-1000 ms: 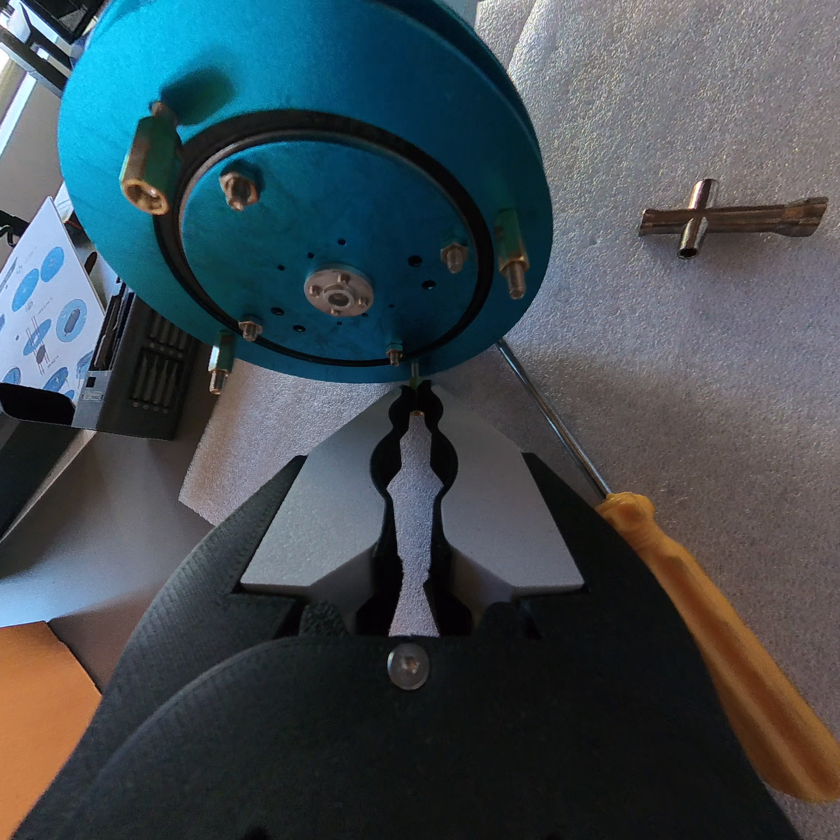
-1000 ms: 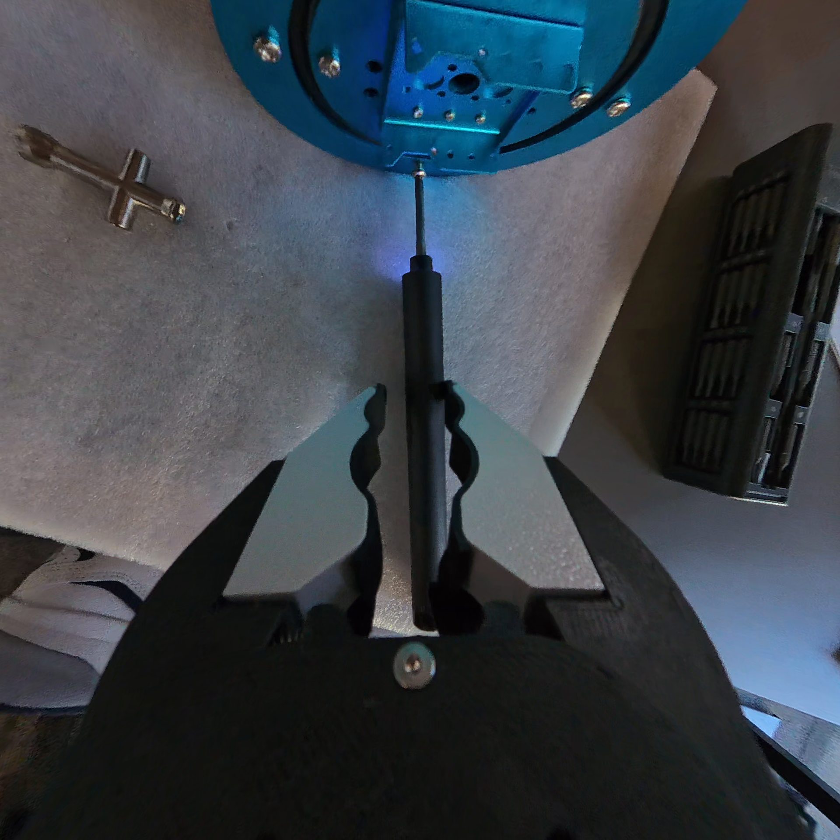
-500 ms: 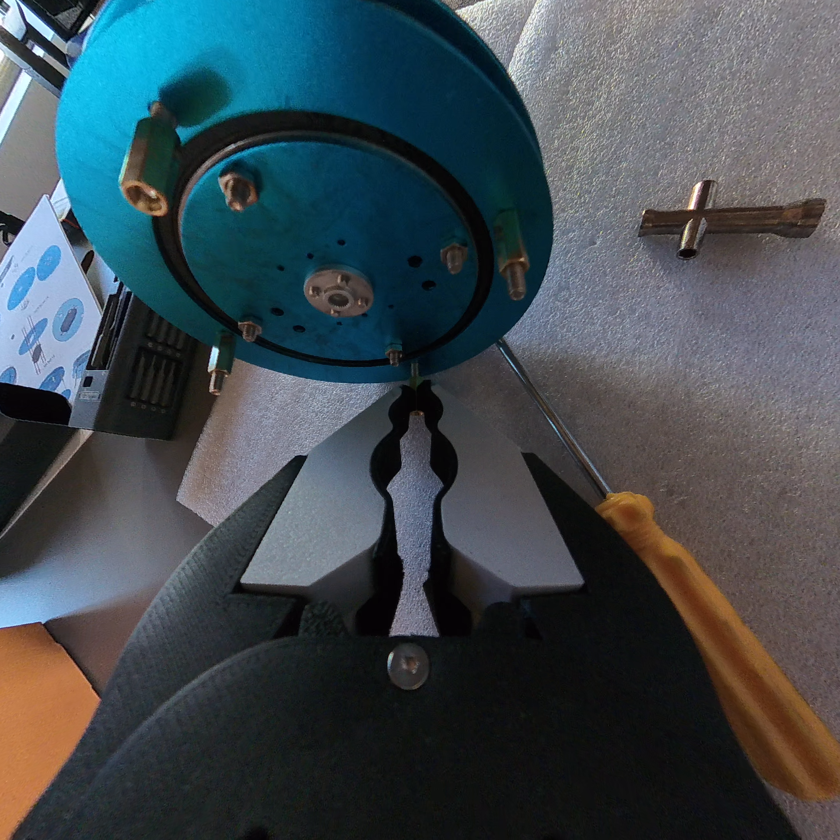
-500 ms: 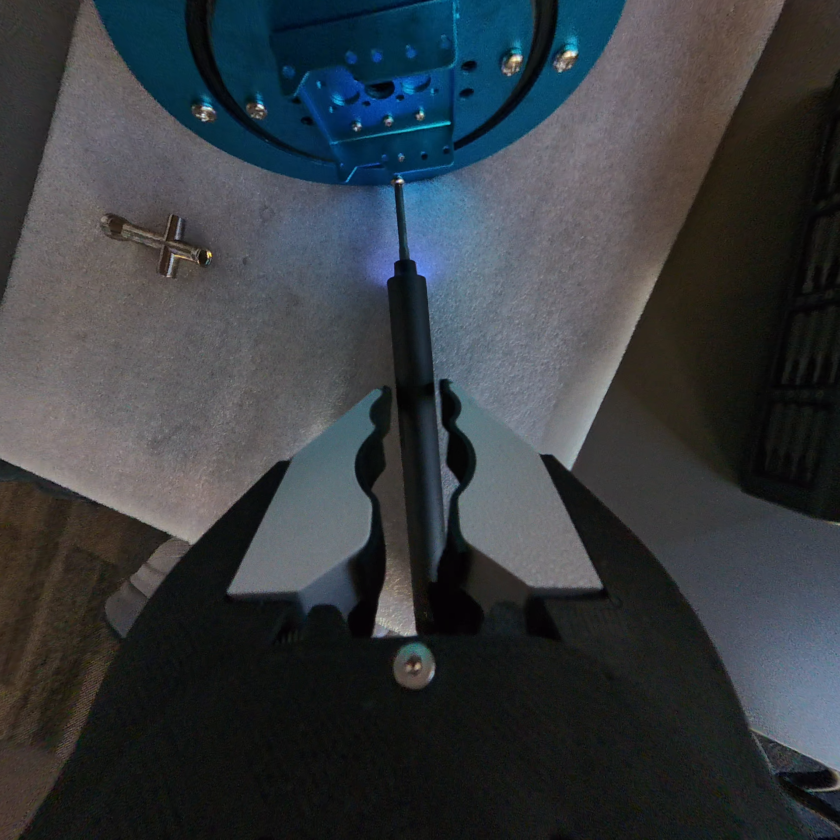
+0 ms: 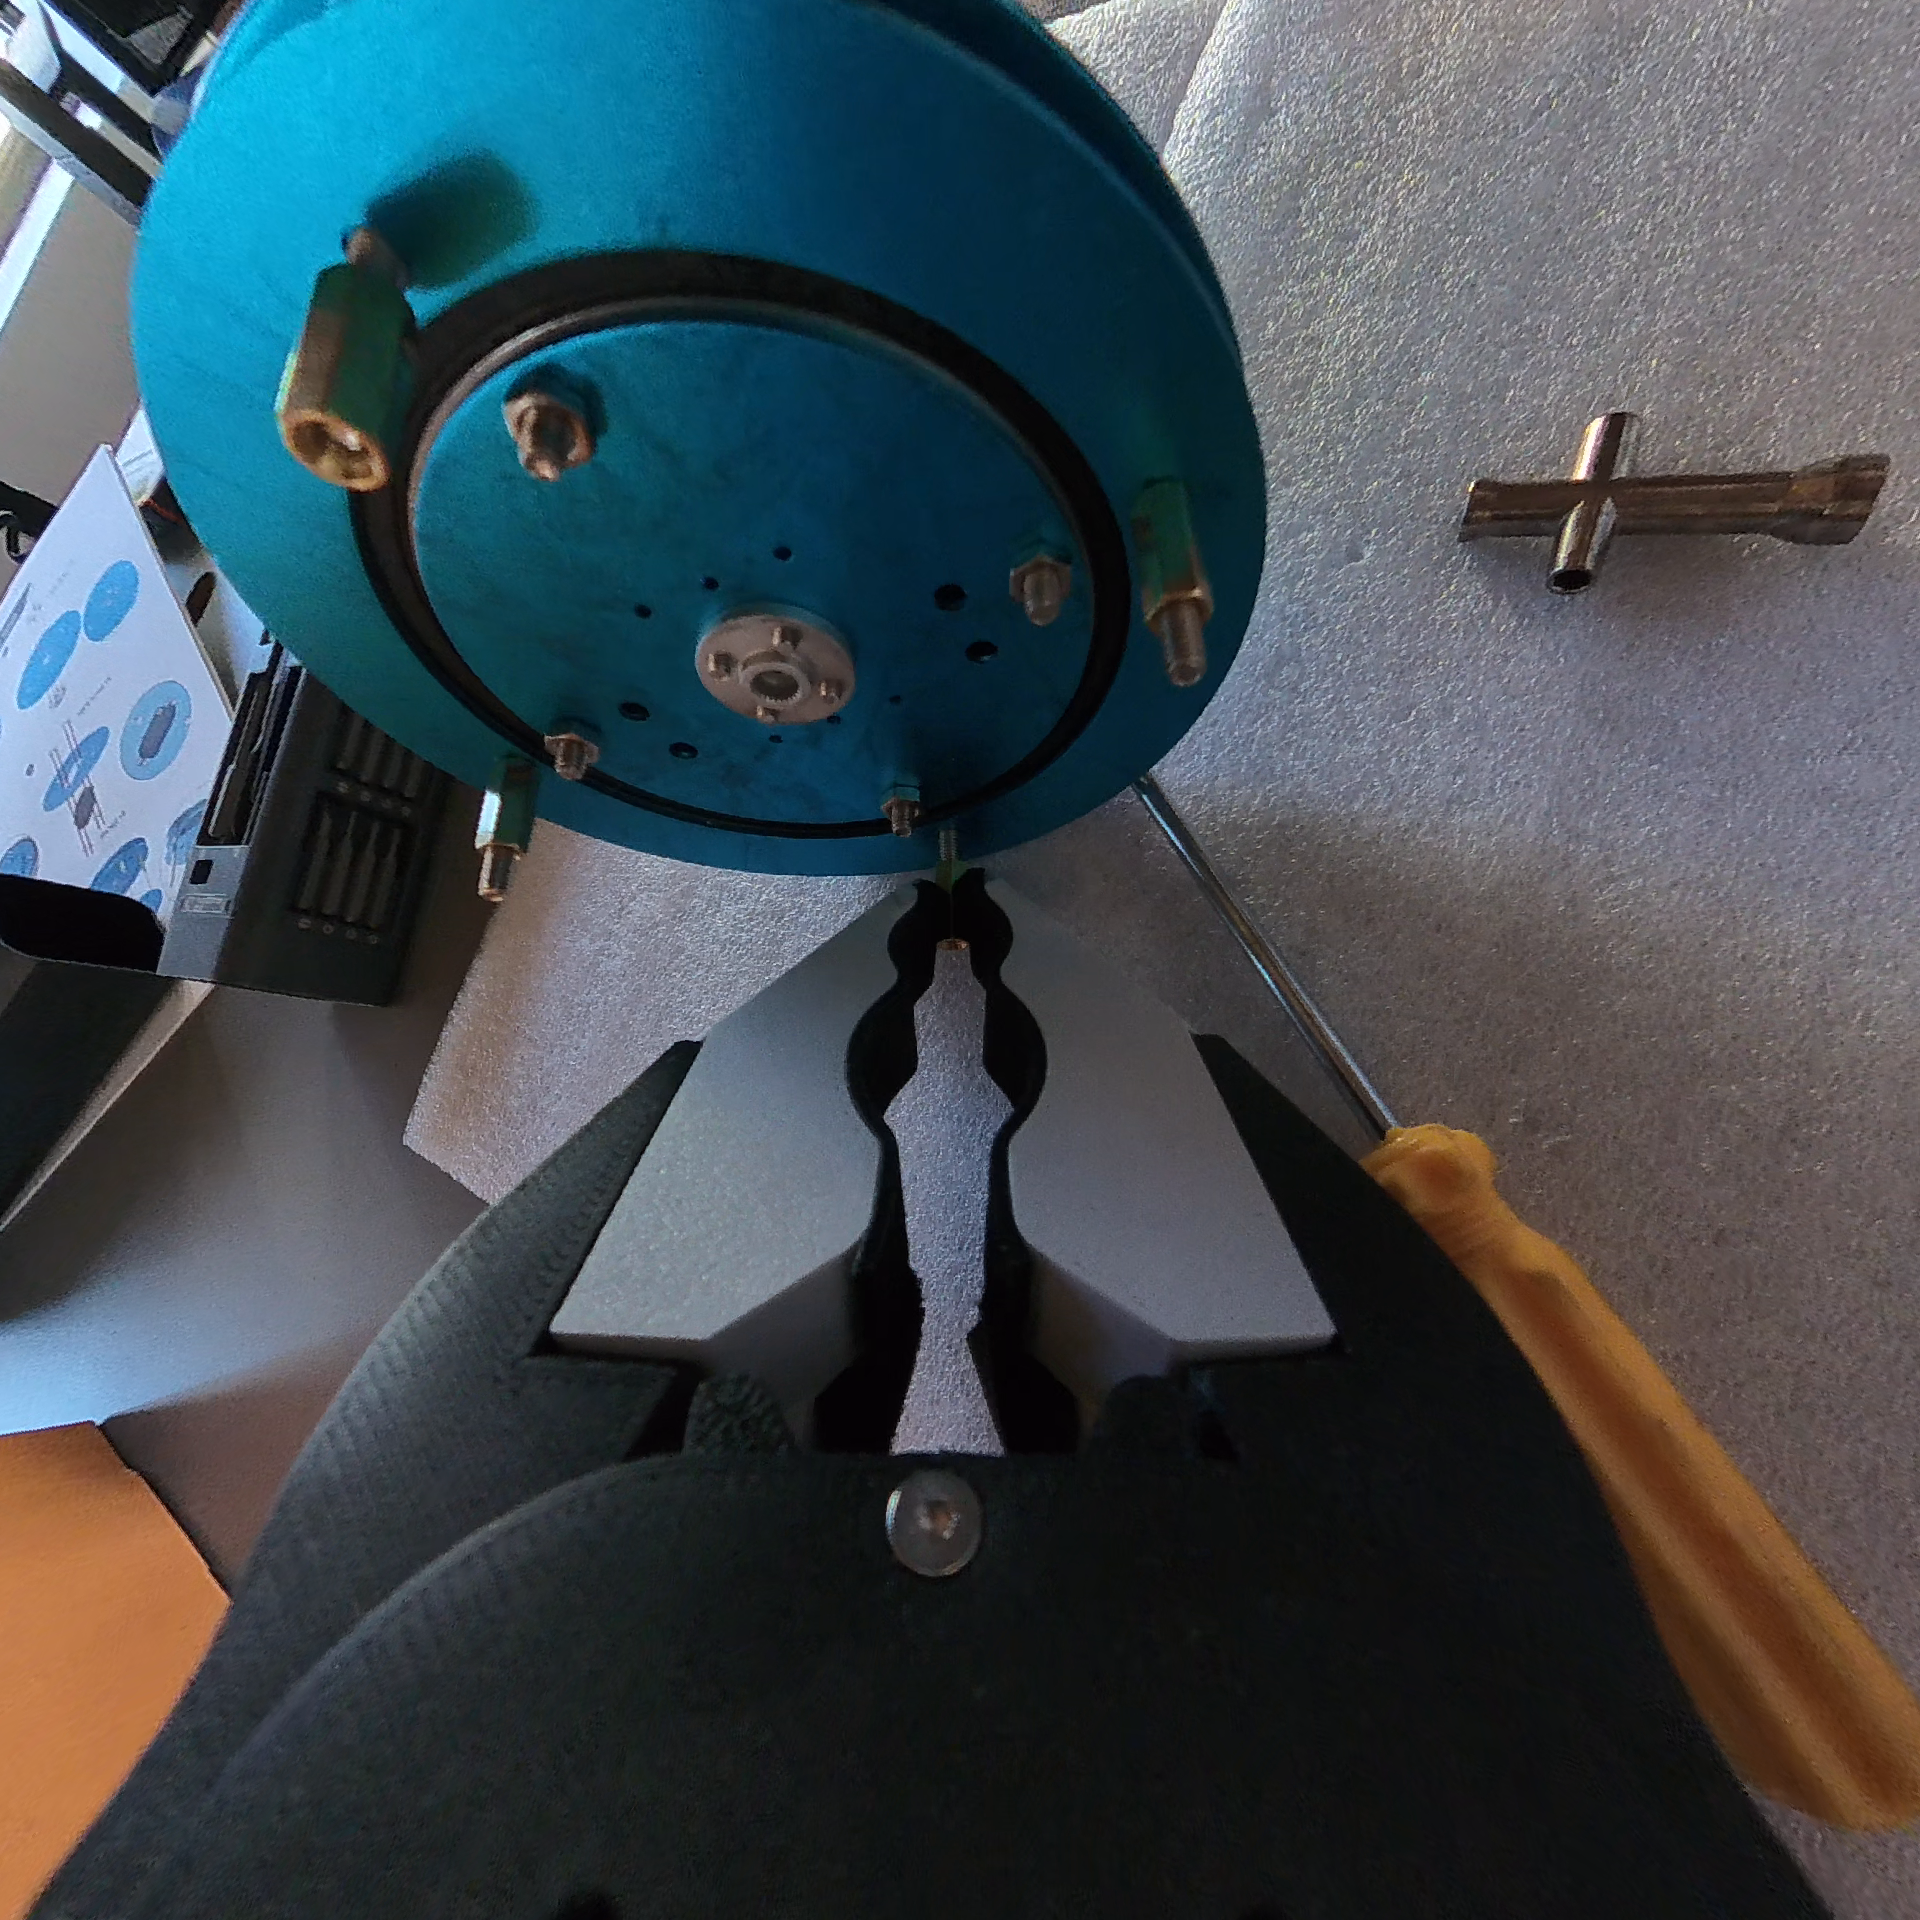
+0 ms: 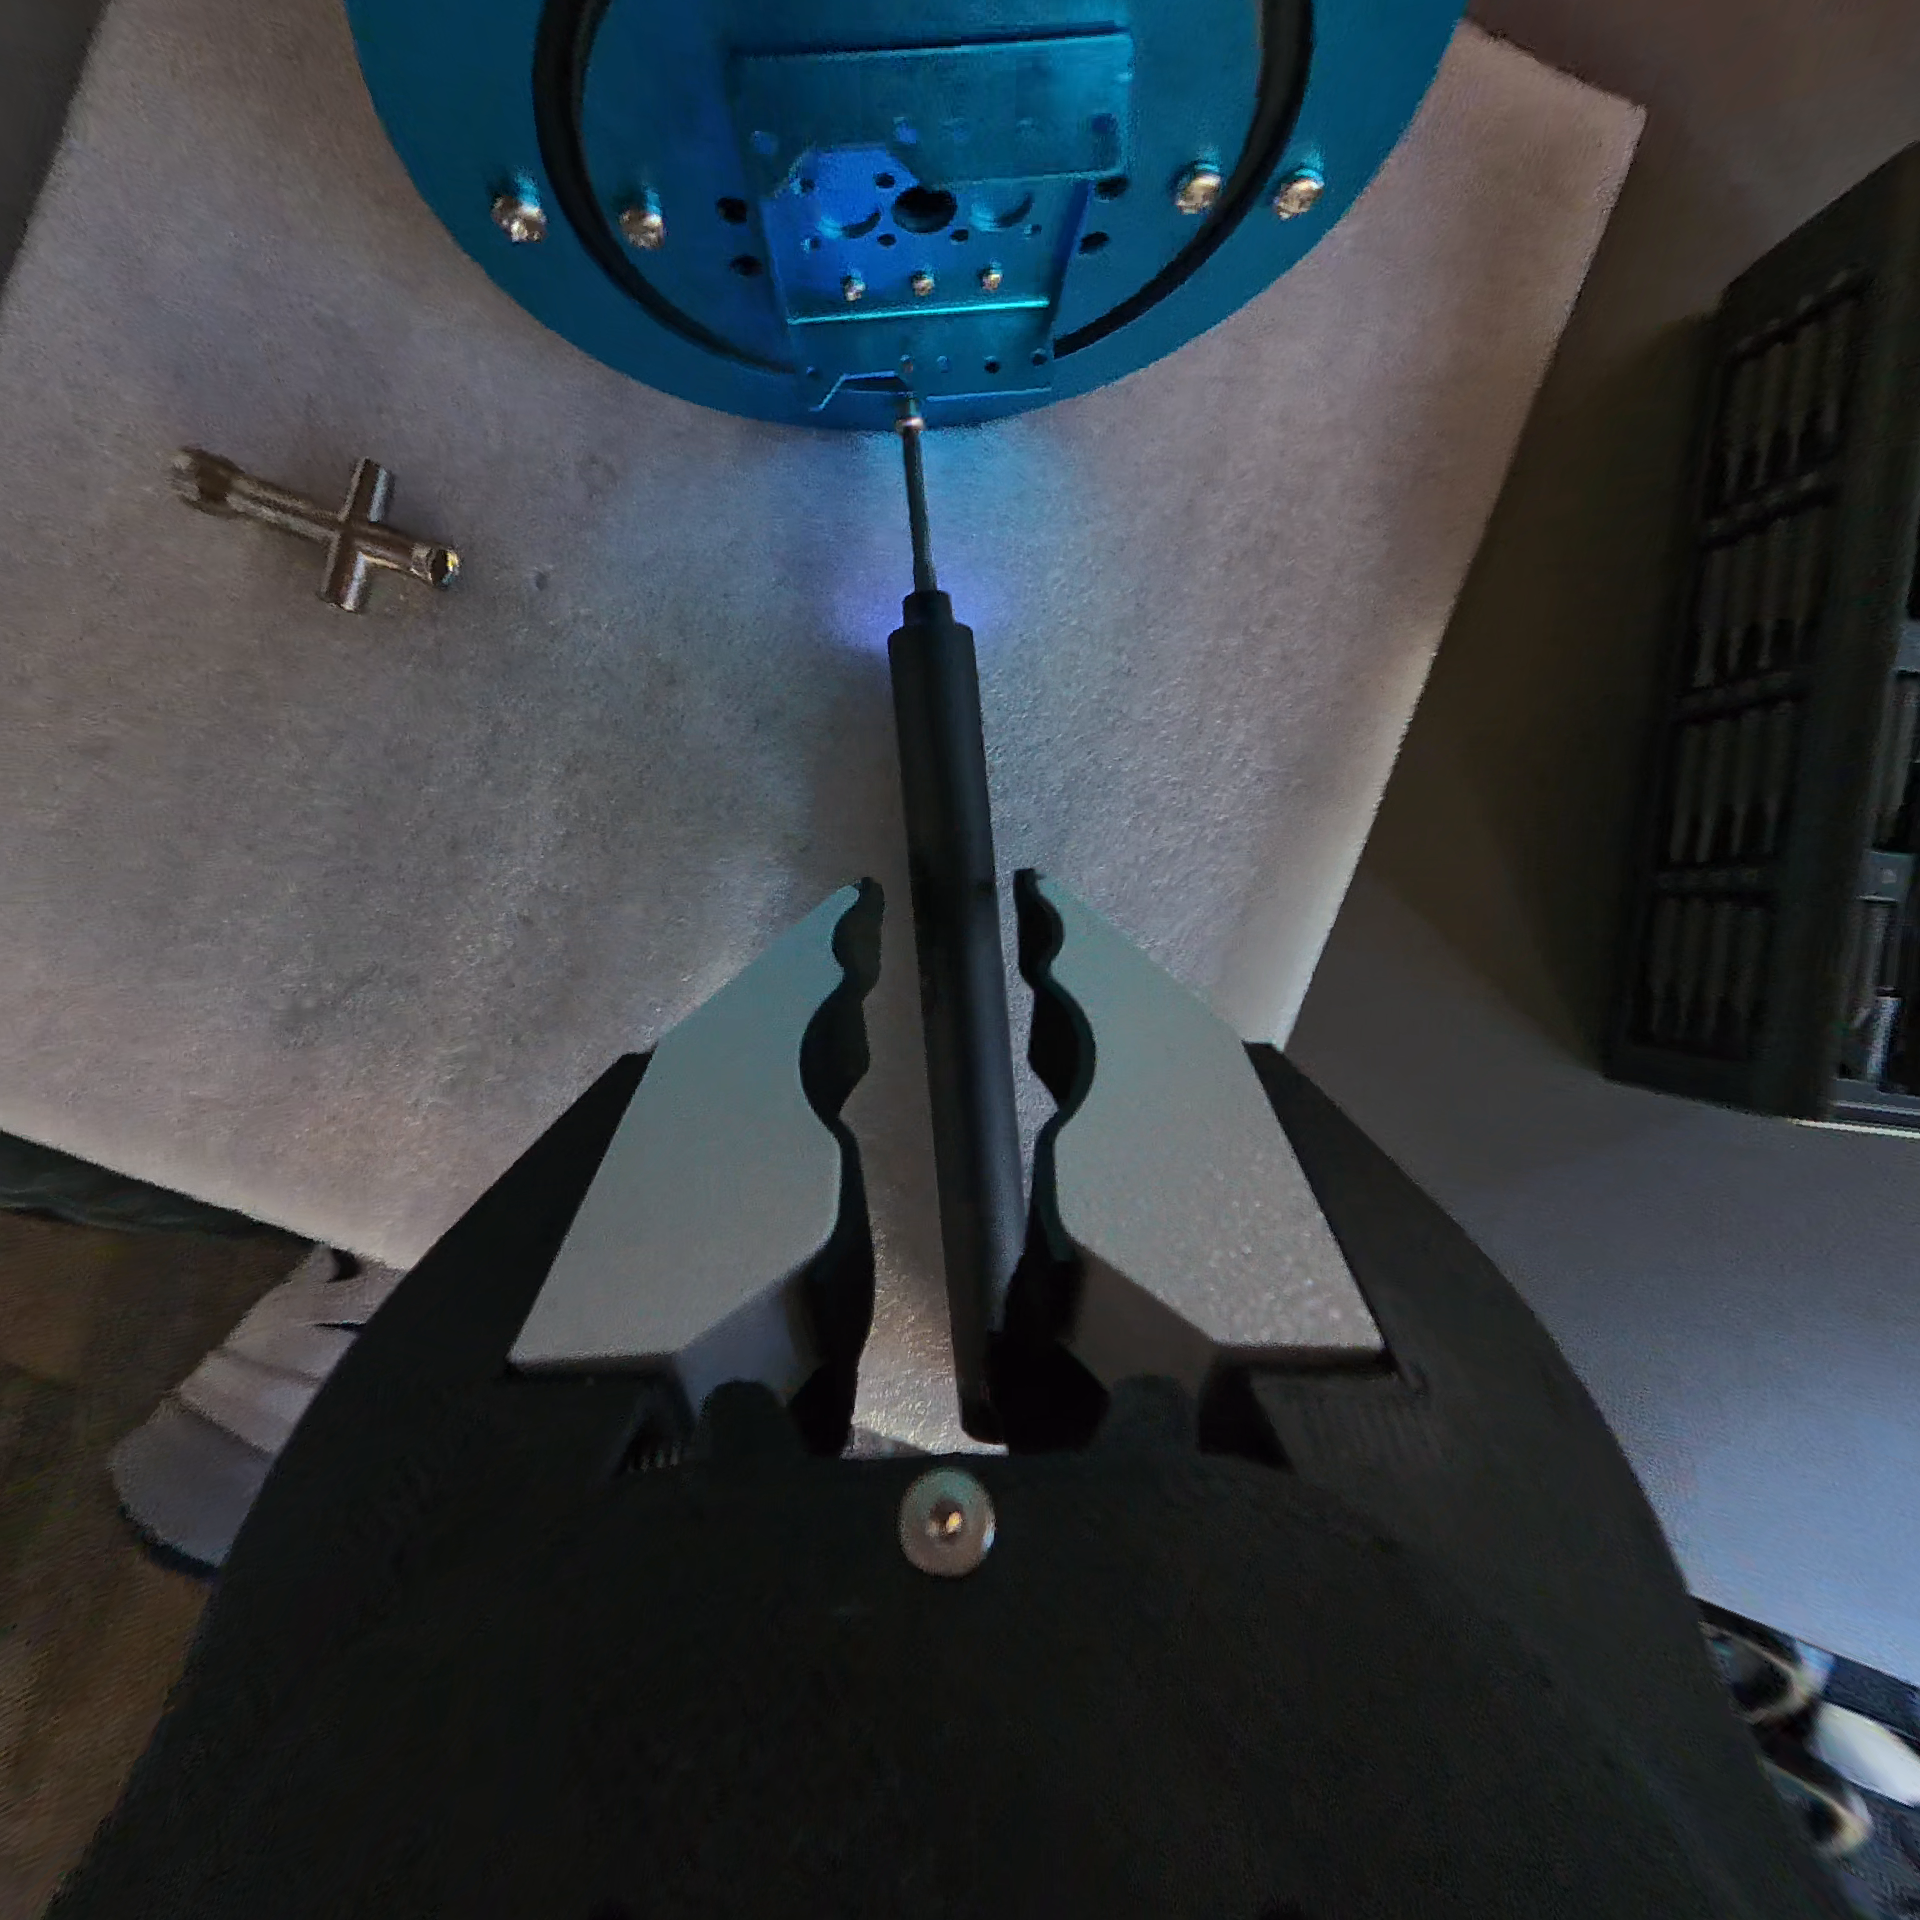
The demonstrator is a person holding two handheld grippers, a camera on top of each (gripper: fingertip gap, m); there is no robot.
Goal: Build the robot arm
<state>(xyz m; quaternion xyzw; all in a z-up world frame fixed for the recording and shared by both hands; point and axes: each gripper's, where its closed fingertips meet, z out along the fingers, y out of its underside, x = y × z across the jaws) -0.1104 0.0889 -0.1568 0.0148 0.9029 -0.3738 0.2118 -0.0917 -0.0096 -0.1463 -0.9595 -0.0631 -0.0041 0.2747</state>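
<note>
A blue round metal disc assembly (image 5: 707, 416) with brass standoffs is held up on edge above a white foam mat (image 5: 1558, 831). My left gripper (image 5: 951, 894) is shut on a small brass standoff (image 5: 950, 914) at the disc's lower rim. In the right wrist view the other face of the disc (image 6: 914, 208) shows a blue bracket and several screws. My right gripper (image 6: 945, 894) is shut on a slim black screwdriver (image 6: 951, 935). Its thin bit tip touches a small screw (image 6: 910, 421) at the bracket's lower edge.
A yellow-handled screwdriver (image 5: 1621, 1455) lies on the mat at my left gripper's right side. A metal cross wrench (image 5: 1662, 509) lies farther right, and shows in the right wrist view (image 6: 332, 530). A black bit case (image 6: 1766, 675) and a printed sheet (image 5: 83, 707) sit off the mat. The left gripper's tips are roughly 11 centimeters from the right gripper's.
The right wrist view has swung about while the screwdriver tip stays at the bracket's lower edge. The left gripper and the disc have hardly moved.
</note>
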